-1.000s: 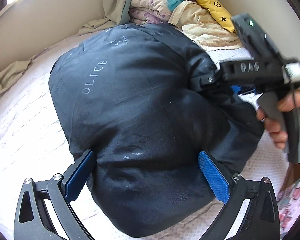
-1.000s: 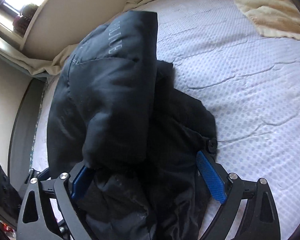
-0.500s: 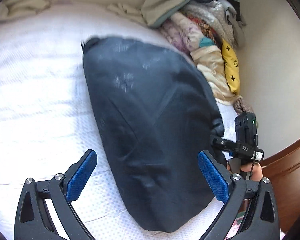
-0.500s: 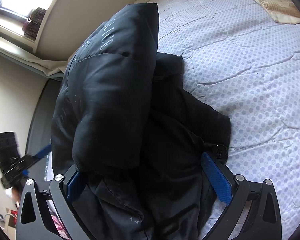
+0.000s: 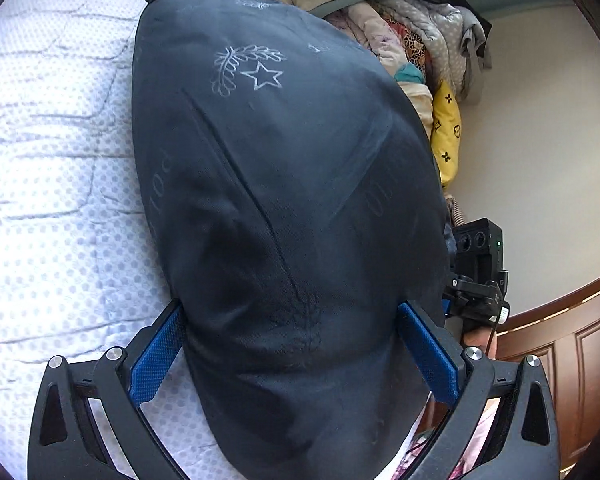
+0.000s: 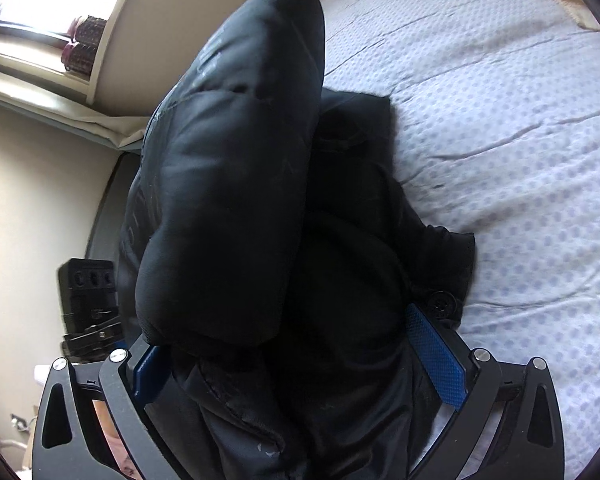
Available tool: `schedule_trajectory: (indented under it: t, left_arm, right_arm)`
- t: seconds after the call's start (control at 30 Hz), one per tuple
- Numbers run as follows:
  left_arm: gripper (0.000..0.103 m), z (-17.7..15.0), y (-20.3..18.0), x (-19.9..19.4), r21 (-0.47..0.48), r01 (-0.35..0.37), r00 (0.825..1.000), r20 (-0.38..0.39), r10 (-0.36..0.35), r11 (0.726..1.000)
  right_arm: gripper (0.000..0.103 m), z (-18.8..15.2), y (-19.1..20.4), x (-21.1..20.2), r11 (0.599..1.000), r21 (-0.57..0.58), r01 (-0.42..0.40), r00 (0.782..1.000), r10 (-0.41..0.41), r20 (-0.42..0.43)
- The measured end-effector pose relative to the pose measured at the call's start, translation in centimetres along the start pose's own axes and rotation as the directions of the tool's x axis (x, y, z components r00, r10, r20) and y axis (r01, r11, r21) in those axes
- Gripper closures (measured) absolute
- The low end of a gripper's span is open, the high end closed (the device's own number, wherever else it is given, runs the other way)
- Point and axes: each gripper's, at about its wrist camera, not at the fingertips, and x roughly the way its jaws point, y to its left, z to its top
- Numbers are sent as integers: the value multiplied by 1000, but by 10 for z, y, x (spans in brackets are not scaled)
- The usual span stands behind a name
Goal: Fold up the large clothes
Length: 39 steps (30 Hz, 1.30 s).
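Honestly, what worries me is how thick the puffy dark navy padded jacket with the faint star-and-wreath print (image 5: 284,200) is: both tools seem to have their blue-padded fingers spread wide around the bulk, not pinched onto a thin edge. In the left wrist view the left gripper (image 5: 292,356) straddles the lower end of the bundle, pads against either flank, jaws parted as far as they seem to go. In the right wrist view the right gripper (image 6: 296,360) does the same around the darker side, where a black button (image 6: 442,304) sits just beside its right-hand pad. Slippery shell fabric held that loosely could slide out, and the folded panel standing up at centre frame could flop open, undoing the fold. The jacket fills the middle of both frames, resting on the white dotted quilted mattress cover (image 5: 60,168). No bins or baskets show; the nearest thing to storage is the heap of mixed bedding and clothes, with a yellow patterned pillow (image 5: 446,132), at the upper right of the left view, close enough for the jacket to snag.
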Motion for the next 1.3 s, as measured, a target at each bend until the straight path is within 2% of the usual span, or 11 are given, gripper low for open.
schedule_trajectory:
  t: [0.23,0.33,0.4,0.5,0.63,0.7,0.87,0.97,1.13,1.3]
  left_arm:
    - [3,-13,-28,6,106,-81,997,17,79,991]
    - [12,-11,-28,-2,95,-74,997,39,71,993]
    - [19,-10,-30,-9,102,-85,995,62,79,991]
    - [23,-9,-34,-20,119,-113,990,98,101,987]
    - [27,-7,-47,-36,154,-146,982,146,124,977]
    - [28,-7,-57,-49,181,-164,975,179,131,970]
    - [32,-10,-76,-83,228,-178,961,249,119,957]
    - [32,-12,-81,-107,232,-163,954,285,94,959]
    - [32,-17,-82,-148,229,-187,933,346,100,955]
    - [33,-22,-71,-190,198,-196,910,402,103,960]
  right_arm:
    - [0,-6,6,12,997,-16,-73,997,73,-32]
    - [1,-8,10,15,995,-24,-96,995,95,-18]
    - [9,-9,10,16,994,-21,-108,994,108,-8]
    - [22,-11,11,16,992,-21,-127,992,127,5]
    - [33,-15,18,9,987,-44,-153,988,155,26]
    - [40,-17,24,6,983,-56,-173,984,174,30]
    - [48,-16,45,1,971,-96,-220,973,225,50]
    - [50,-17,62,-5,956,-128,-264,960,273,61]
    - [50,-25,90,-1,936,-180,-304,947,318,54]
    - [50,-17,130,28,918,-214,-334,937,348,28]
